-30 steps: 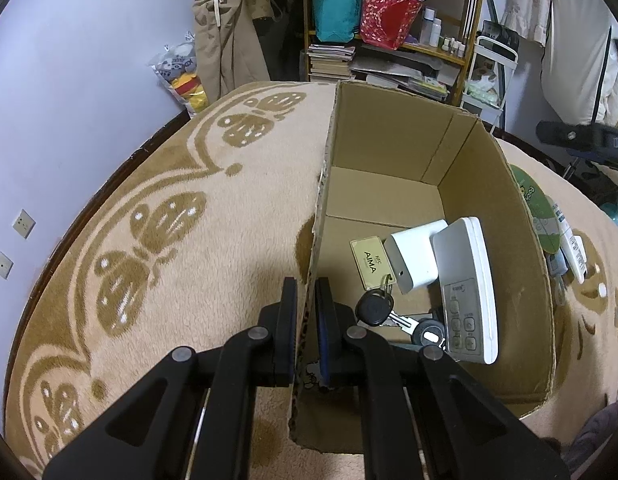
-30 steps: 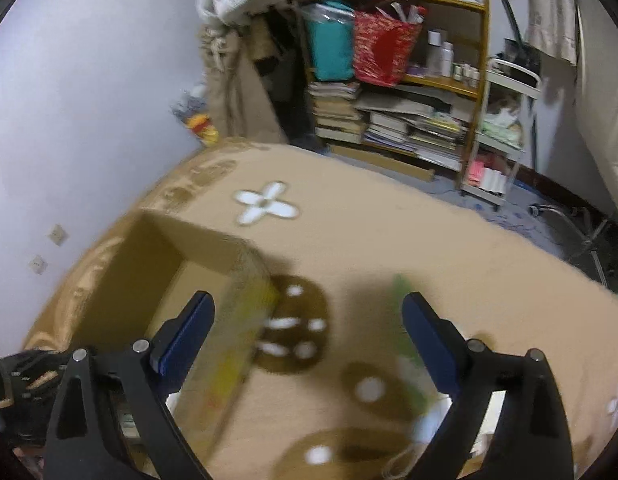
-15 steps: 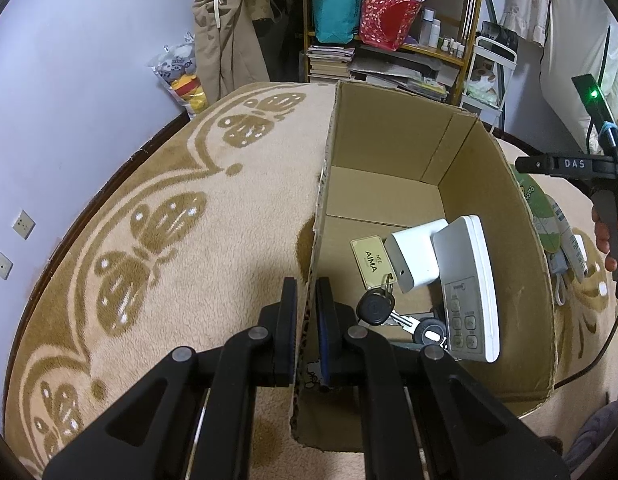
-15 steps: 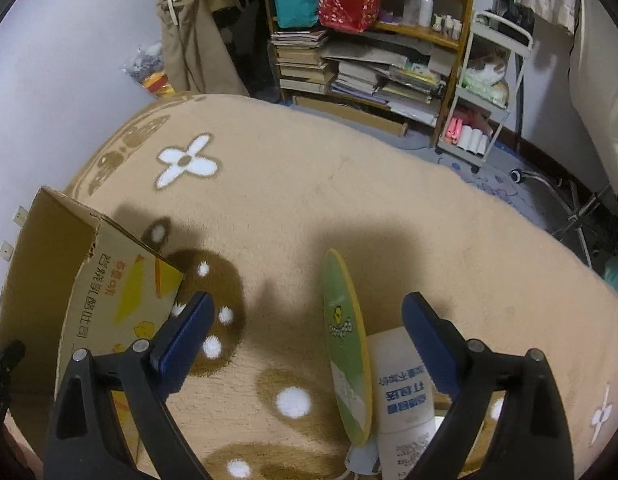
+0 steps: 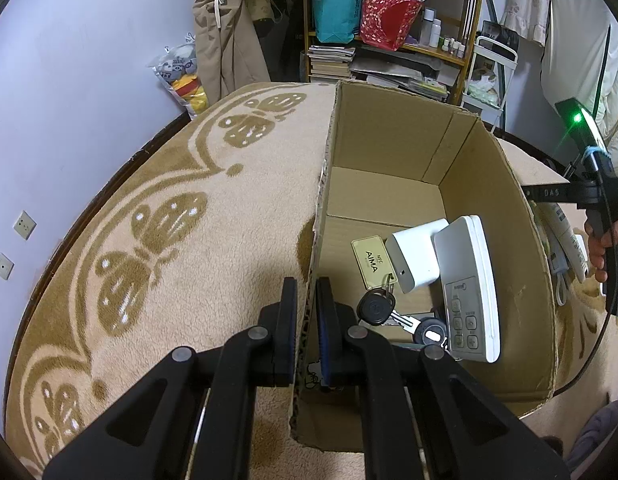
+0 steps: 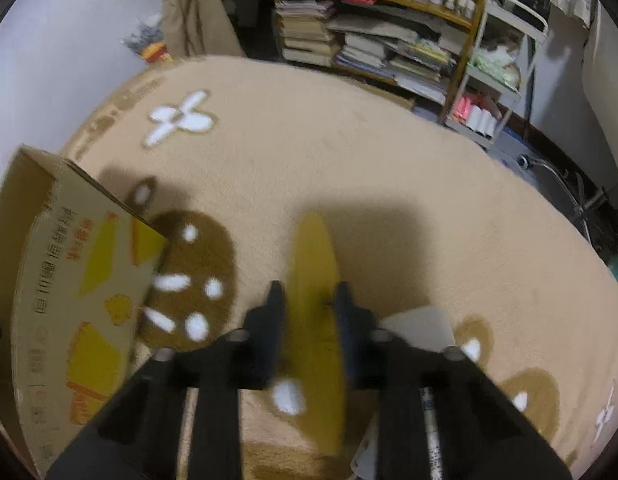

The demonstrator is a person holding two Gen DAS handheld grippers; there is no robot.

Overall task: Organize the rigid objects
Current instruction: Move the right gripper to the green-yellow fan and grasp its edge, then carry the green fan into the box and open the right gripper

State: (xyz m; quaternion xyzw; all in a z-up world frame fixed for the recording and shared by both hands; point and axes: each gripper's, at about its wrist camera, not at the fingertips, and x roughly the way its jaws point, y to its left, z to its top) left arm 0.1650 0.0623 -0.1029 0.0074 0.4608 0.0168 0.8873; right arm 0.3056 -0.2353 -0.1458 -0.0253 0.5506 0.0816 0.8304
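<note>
The right gripper, wide apart and above the carpet a second ago, has descended and its jaws are now closing around the thin yellow-edged disc, which stands on edge on the beige patterned carpet and runs toward 12 o'clock between the two black fingers. The frame is motion-blurred, so it cannot be determined whether the pads already press on the disc faces; the disc is between them, and a firm hold should not be assumed. In judgement, this marks the change from approach to pick-up of the next rigid item, the probable destination being the open brown cardboard box at 9 o'clock in the right wrist view. The left gripper has not changed: its jaws remain narrow, clamped on the near left wall of the cardboard box, steadying it. Already inside the box are a white remote control with grey buttons, a white rectangular adapter block, a cream tag printed "AIMA" and a set of black-headed keys. In the left wrist view, at 3 o'clock, the person's hand on the right tool's handle is cut off by the frame edge, and the box wall conceals most of the items lying beyond it. In the right wrist view, white flat items at 5 o'clock are partly covered by the gripper body and too blurred to identify; the disc's lower portion is likewise hidden.
</note>
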